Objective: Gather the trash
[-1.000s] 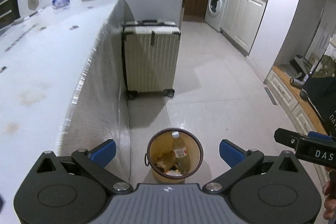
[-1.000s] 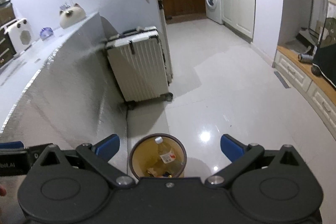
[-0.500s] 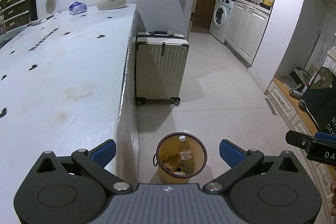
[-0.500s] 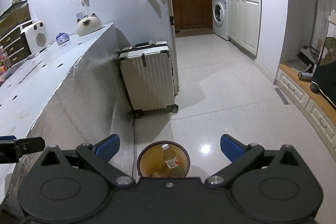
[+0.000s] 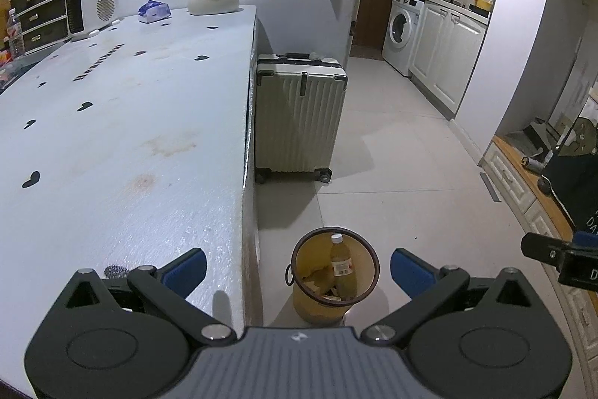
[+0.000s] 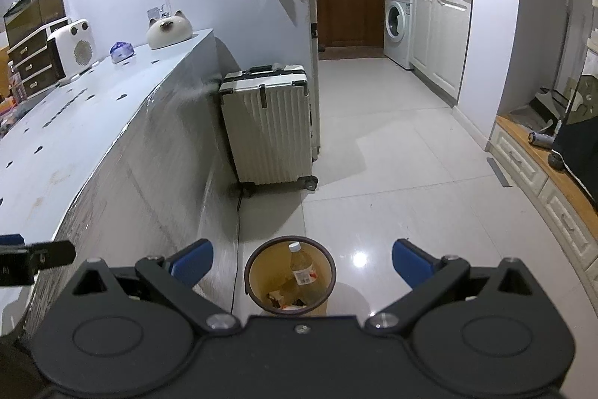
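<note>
Fingers (image 5: 411, 270) of both your grippers gape wide and empty above the round brown-rimmed yellow plastic trash bin (image 5: 335, 277), where a clear plastic bottle (image 5: 341, 268) leans among scraps, standing on the floor beside the pale blue tabletop (image 5: 130, 137), likely for easy drops.
</note>
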`<action>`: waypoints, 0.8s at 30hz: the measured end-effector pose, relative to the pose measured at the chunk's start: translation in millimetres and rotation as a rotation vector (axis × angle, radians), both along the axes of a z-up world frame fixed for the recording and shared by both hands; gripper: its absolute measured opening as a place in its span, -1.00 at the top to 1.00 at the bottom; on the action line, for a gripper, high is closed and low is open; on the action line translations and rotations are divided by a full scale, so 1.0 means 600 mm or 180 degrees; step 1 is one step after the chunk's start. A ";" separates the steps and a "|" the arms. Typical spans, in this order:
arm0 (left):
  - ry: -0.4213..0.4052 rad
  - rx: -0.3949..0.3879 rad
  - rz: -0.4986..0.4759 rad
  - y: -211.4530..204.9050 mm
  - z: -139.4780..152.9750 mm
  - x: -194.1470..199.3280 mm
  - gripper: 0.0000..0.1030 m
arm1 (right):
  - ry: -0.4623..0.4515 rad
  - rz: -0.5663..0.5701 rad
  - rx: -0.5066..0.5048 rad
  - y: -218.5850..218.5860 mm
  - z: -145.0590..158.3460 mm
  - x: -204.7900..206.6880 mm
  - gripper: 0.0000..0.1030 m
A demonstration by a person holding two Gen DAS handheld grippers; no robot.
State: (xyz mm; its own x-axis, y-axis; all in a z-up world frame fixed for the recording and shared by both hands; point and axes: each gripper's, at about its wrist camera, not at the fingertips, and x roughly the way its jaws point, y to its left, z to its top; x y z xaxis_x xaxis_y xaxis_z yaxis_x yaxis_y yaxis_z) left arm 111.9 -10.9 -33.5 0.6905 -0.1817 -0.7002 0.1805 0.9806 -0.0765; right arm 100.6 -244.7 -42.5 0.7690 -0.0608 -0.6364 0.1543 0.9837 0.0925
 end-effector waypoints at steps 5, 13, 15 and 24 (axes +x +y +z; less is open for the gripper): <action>-0.0035 0.0060 -0.0003 -0.001 -0.001 -0.012 -1.00 | 0.0031 -0.0020 -0.0022 0.007 -0.004 -0.011 -1.00; -0.0030 0.0118 -0.0008 -0.003 -0.012 -0.029 -1.00 | 0.0079 -0.0022 -0.0037 0.009 -0.013 -0.030 -1.00; -0.0027 0.0133 0.0002 -0.003 -0.014 -0.031 -1.00 | 0.0085 -0.0025 -0.0039 0.011 -0.015 -0.035 -1.00; -0.0021 0.0172 0.0055 -0.001 -0.019 -0.036 -1.00 | 0.0073 0.0020 -0.0037 0.017 -0.014 -0.043 -1.00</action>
